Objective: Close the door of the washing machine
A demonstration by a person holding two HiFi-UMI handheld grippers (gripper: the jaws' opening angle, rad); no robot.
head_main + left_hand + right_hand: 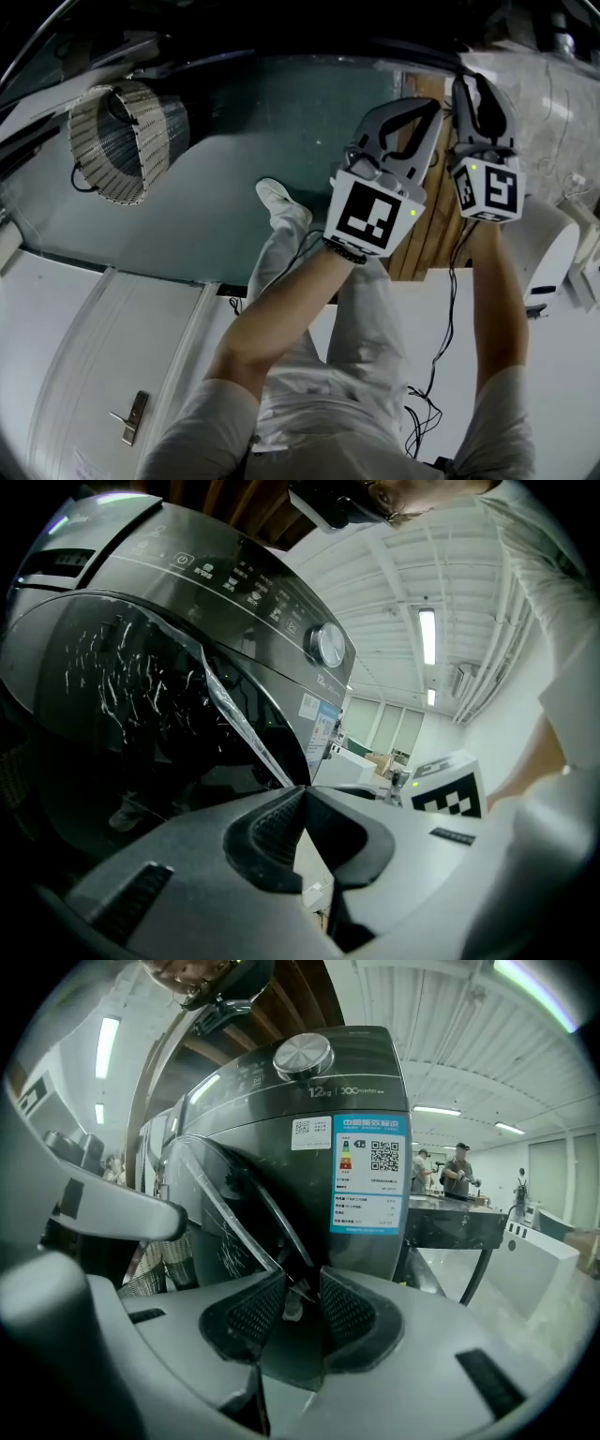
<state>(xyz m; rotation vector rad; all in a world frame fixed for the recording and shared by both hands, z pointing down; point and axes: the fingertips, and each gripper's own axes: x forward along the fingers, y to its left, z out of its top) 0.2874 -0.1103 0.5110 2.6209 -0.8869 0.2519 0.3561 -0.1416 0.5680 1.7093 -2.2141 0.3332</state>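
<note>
Dark grey front-loading washing machine (323, 1138), its round door (220, 1213) of dark, reflective glass in a glossy rim standing ajar. The left gripper (305, 791) has its jaws pressed together, empty, near the door's edge. The right gripper (302, 1288) has its jaws slightly apart, with that edge just ahead.

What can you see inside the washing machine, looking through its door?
Through the door of the washing machine, only darkness and scattered bright glints show. Whether anything lies inside cannot be told, because the dark, reflective pane covers the interior in both gripper views.
</note>
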